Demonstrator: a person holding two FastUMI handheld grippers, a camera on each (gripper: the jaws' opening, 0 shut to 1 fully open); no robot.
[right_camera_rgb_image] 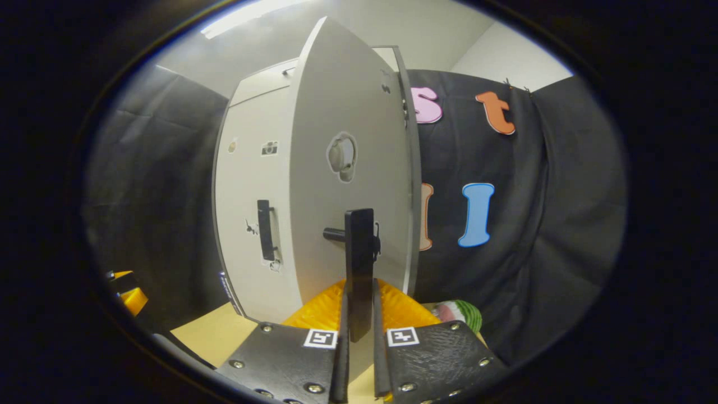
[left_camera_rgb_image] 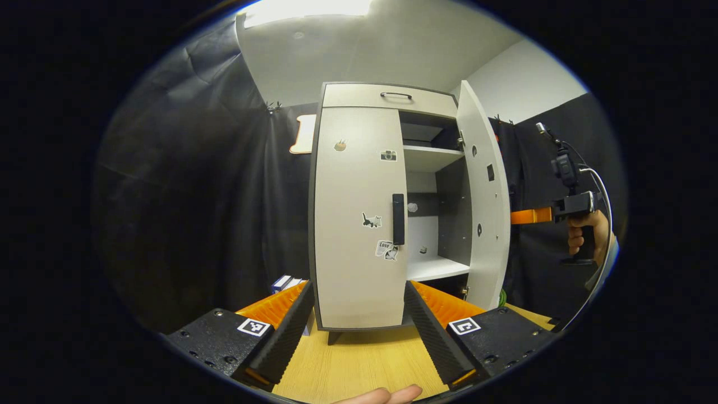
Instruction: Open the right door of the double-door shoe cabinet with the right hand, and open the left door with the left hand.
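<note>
The pale shoe cabinet (left_camera_rgb_image: 353,168) stands on a wooden table. Its left door (left_camera_rgb_image: 353,224) is closed, with a black vertical handle (left_camera_rgb_image: 398,219) at its inner edge. My left gripper (left_camera_rgb_image: 357,292) is open, low in front of this door and apart from it. The right door (left_camera_rgb_image: 483,196) is swung outward, so the inner shelves (left_camera_rgb_image: 429,157) show. In the right gripper view the right door (right_camera_rgb_image: 348,168) faces me, and my right gripper (right_camera_rgb_image: 359,306) is shut on its black handle (right_camera_rgb_image: 359,252). The left door's handle (right_camera_rgb_image: 265,230) shows farther left.
A drawer front with a dark handle (left_camera_rgb_image: 395,95) tops the cabinet. Small blue-and-white boxes (left_camera_rgb_image: 286,282) lie left of the cabinet's foot. A green-and-white object (right_camera_rgb_image: 463,311) sits by the black cloth wall. The wooden table (left_camera_rgb_image: 359,365) extends toward me. A hand (left_camera_rgb_image: 583,235) holds the right gripper.
</note>
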